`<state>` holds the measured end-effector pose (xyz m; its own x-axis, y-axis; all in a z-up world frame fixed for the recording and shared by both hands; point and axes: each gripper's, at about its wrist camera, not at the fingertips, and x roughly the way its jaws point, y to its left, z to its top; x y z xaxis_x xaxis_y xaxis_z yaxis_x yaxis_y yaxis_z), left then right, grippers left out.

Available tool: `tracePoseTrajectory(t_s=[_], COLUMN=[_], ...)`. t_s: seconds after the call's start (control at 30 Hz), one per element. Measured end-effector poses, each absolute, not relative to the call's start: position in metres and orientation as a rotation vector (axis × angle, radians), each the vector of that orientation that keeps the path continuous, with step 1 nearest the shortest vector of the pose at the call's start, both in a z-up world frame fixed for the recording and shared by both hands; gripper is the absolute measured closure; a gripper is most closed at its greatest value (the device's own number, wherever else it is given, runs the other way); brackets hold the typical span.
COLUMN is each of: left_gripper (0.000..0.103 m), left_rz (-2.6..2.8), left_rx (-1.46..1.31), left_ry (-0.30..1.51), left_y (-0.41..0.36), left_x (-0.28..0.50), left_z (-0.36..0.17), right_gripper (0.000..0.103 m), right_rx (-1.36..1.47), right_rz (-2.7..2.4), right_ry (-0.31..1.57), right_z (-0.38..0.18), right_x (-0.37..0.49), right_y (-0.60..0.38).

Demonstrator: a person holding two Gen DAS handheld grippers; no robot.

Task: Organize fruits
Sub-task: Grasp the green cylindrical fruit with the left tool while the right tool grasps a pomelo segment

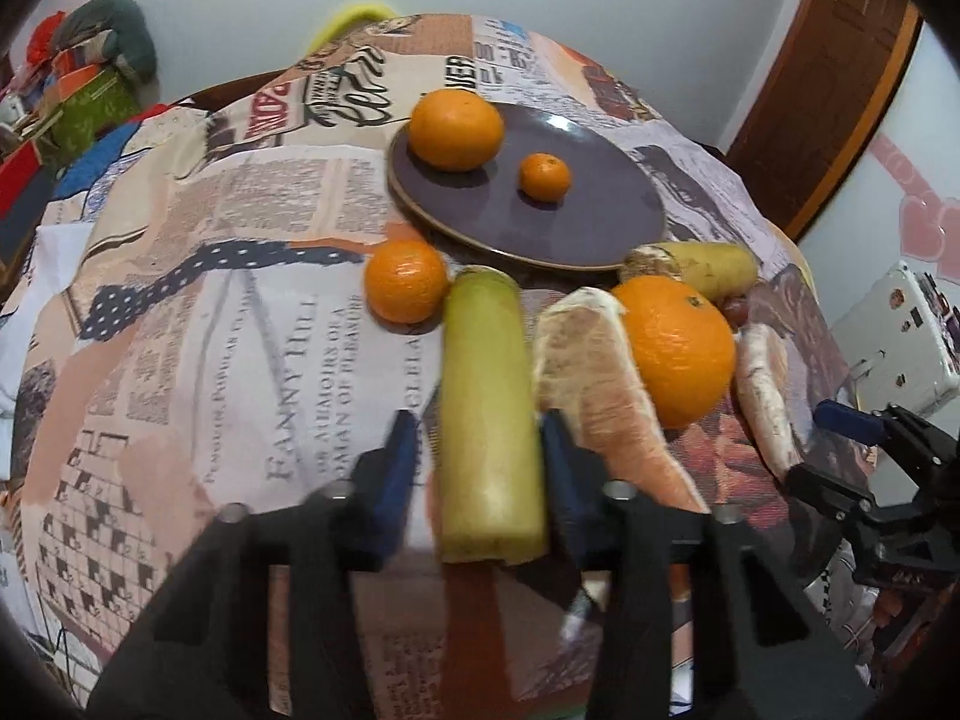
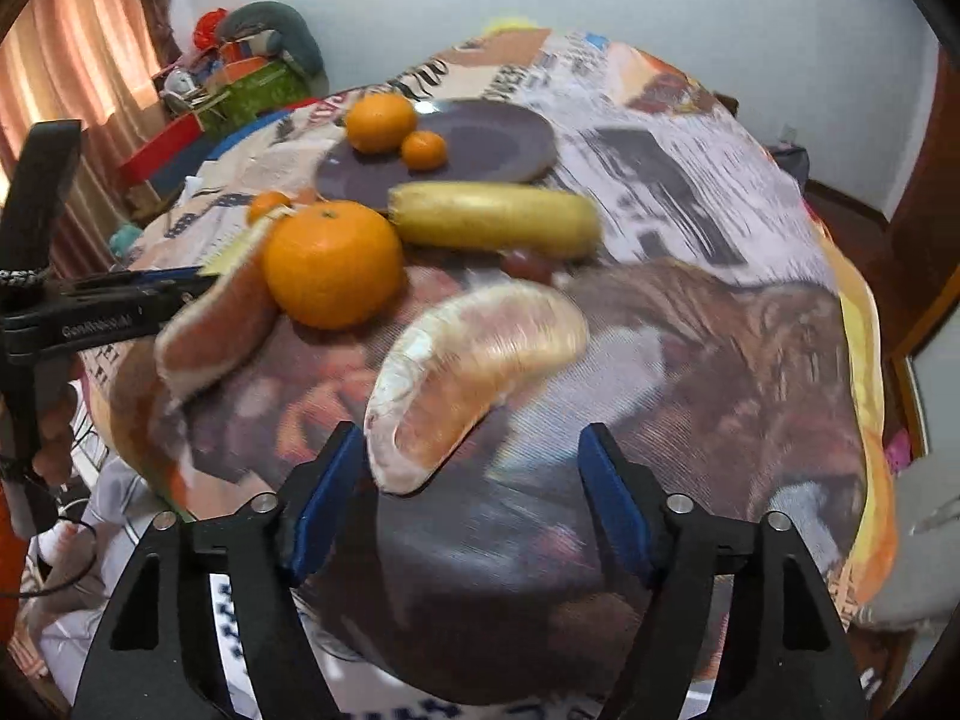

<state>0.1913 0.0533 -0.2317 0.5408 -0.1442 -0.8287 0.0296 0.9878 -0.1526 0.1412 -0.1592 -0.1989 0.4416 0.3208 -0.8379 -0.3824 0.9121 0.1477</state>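
1. Nearest the left wrist camera we see the left gripper, its blue-padded jaws drawn in around a pale green, peeled cylindrical fruit piece that lies lengthwise between them. The right pad sits against its side; the left pad is blurred and we cannot tell whether it touches.
2. In the right wrist view, the right gripper stands partly open and holds nothing. A peeled, pinkish pomelo segment lies on the newspaper-print tablecloth just ahead of the jaws, its lower tip reaching in beside the left pad.
3. A second pomelo segment lies just right of the green piece, touching a large orange.
4. Behind that orange we see a yellowish cylindrical fruit piece lying crosswise, with a small dark red grape beside it.
5. A medium tangerine sits at the green piece's far end, just outside the dark purple round plate.
6. On the plate rest a big orange fruit and a tiny mandarin, near each other.
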Motion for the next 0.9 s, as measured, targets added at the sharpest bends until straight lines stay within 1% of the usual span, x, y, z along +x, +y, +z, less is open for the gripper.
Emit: tracePoseTrajectory(t_s=[0.17, 0.37, 0.57, 0.73, 0.77, 0.83, 0.87, 0.9], left_gripper=[0.069, 0.069, 0.069, 0.068, 0.068, 0.068, 0.068, 0.068], left_rz=[-0.095, -0.091, -0.090, -0.103, -0.100, -0.093, -0.091, -0.090], left_rx=[-0.116, -0.102, -0.107, -0.106, -0.100, -0.086, -0.084, -0.084], left_ry=[0.989, 0.997, 1.009, 1.032, 1.034, 1.035, 1.037, 1.038], left_y=[0.051, 0.055, 0.063, 0.064, 0.063, 0.061, 0.060, 0.060], left_x=[0.189, 0.176, 0.164, 0.171, 0.174, 0.180, 0.184, 0.188], left_z=[-0.232, -0.229, -0.227, -0.230, -0.231, -0.234, -0.235, -0.236], right_gripper=[0.034, 0.034, 0.033, 0.034, 0.035, 0.047, 0.050, 0.055], right_rx=[-0.008, 0.012, 0.032, 0.016, 0.015, 0.013, 0.007, 0.007], right_rz=[0.424, 0.451, 0.439, 0.408, 0.408, 0.398, 0.392, 0.394], right_ry=[1.028, 0.993, 1.022, 1.008, 1.006, 0.999, 0.998, 1.000], right_z=[-0.196, -0.190, -0.204, -0.207, -0.207, -0.206, -0.206, -0.205], right_x=[0.144, 0.150, 0.167, 0.166, 0.165, 0.164, 0.164, 0.164], right_y=[-0.170, -0.155, -0.139, -0.136, -0.137, -0.140, -0.142, -0.145])
